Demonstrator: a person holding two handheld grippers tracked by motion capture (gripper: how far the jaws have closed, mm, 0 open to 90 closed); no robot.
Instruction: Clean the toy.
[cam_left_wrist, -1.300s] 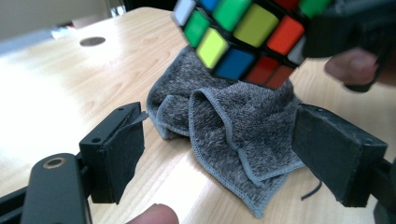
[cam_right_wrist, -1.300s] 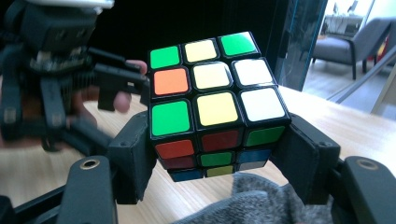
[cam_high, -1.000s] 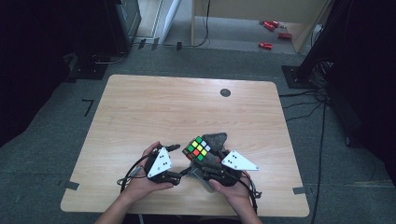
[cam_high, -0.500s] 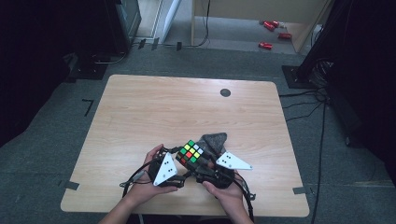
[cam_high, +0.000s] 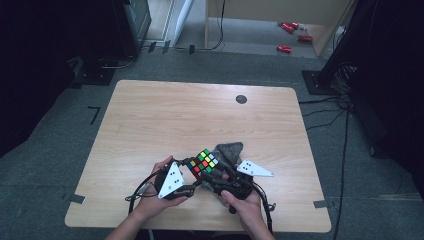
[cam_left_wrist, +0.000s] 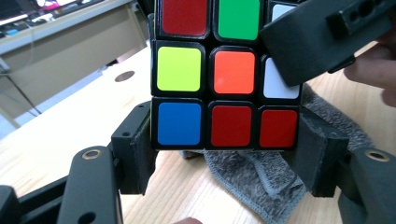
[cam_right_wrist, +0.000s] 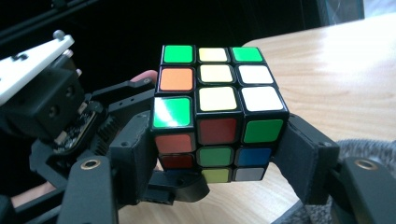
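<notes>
I hold a colour cube (cam_high: 203, 162) between my two grippers, just above the near part of the wooden table (cam_high: 150, 120). I take the cube as my landmark for all places.

My right gripper (cam_right_wrist: 217, 140) grips the cube: both black pads press on its two opposite sides, one on each side of the lower rows. In the right gripper view the top face of the cube is mostly white with green at the far corners, and the face turned to me shows green, red and green in its upper row.

My left gripper (cam_left_wrist: 226, 135) comes to the cube from the other side. Its jaws have just been closing, and the cube is between them. In the left gripper view the two pads stand on either side of the lowest row, blue, red, red, and they seem to touch the edges of this row; I read it as a grip on that layer. In this same view a jaw of the right gripper covers the upper right corner of the cube.

Behind and under the cube lies a grey cloth (cam_high: 229, 150) on the table, touching nothing of my jaws as far as I can see. Far beyond the cube, near the far edge of the table, there is a small dark round hole (cam_high: 241, 99)
</notes>
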